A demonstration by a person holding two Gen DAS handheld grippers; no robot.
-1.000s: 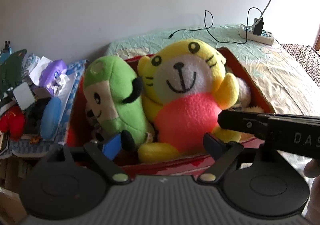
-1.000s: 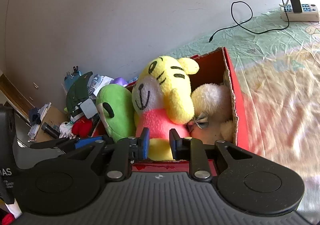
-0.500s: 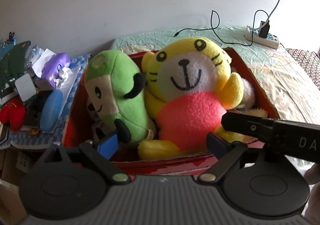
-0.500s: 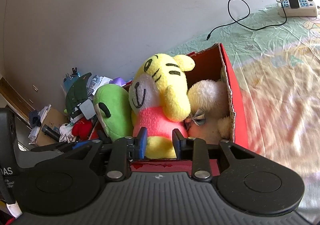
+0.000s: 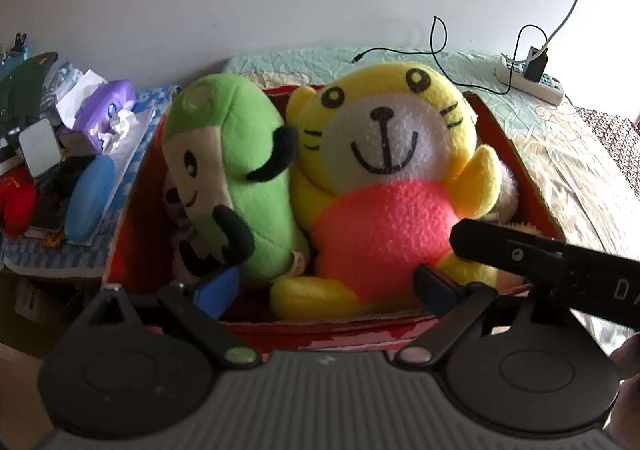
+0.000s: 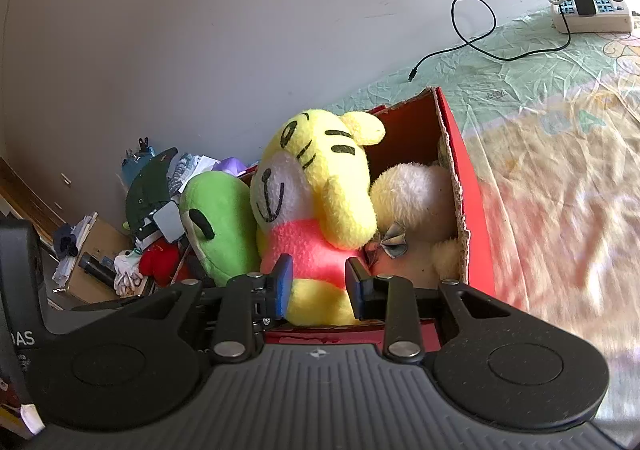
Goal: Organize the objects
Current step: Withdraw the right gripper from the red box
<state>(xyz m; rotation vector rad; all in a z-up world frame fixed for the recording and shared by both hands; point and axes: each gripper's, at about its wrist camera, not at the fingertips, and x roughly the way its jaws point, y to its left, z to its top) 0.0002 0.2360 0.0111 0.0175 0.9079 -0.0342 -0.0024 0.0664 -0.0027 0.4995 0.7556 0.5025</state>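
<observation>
**Toys in the box, both tongs let go**

The yellow tiger toy (image 5: 384, 185) sits upright in the red box (image 6: 468, 205), pressed against the green plush (image 5: 236, 177). Stowing looks finished; next comes backing off. The left gripper (image 5: 328, 286), just widened, and right gripper (image 6: 318, 286), part-open, hang empty at the box's near edge.

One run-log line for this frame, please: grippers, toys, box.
left gripper: open, just widened, holding nothing | right gripper: open, holding nothing | yellow tiger plush, green plush: upright in red box
</observation>
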